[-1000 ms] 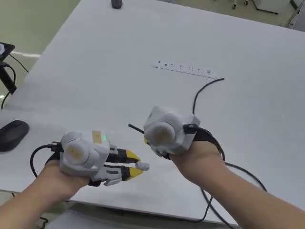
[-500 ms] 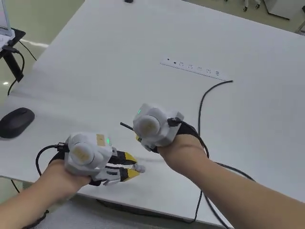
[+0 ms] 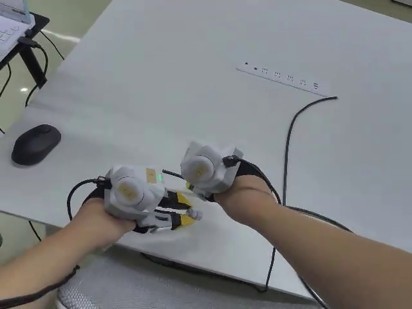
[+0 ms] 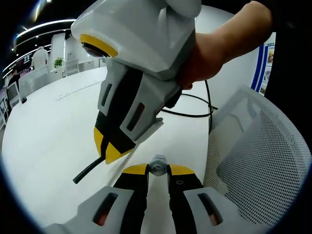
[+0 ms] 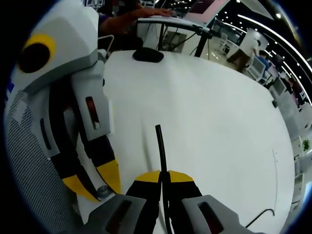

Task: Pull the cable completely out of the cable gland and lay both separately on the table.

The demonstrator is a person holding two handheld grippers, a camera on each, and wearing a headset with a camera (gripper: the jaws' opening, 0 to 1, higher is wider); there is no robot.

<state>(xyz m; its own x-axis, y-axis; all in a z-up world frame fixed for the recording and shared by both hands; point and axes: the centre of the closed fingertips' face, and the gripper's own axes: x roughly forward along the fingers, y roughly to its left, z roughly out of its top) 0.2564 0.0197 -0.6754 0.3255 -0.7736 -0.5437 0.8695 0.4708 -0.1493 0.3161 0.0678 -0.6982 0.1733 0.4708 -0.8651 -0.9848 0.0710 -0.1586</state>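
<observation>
At 6 o'clock in its own view, the left gripper (image 4: 158, 171), jaws narrow, pinches the grey cable gland (image 4: 157, 165) at its tips; the right gripper (image 5: 163, 178), jaws almost closed, clamps the black cable (image 5: 160, 146), free end projecting toward 12 o'clock; gland and cable end apart, near the white table's (image 3: 161, 77) front edge; in the head view, mouse (image 3: 37, 143) at 9 o'clock, power strip (image 3: 281, 77) at 1 o'clock.

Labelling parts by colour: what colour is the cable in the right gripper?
The cable is black, clearest in the right gripper view.
</observation>
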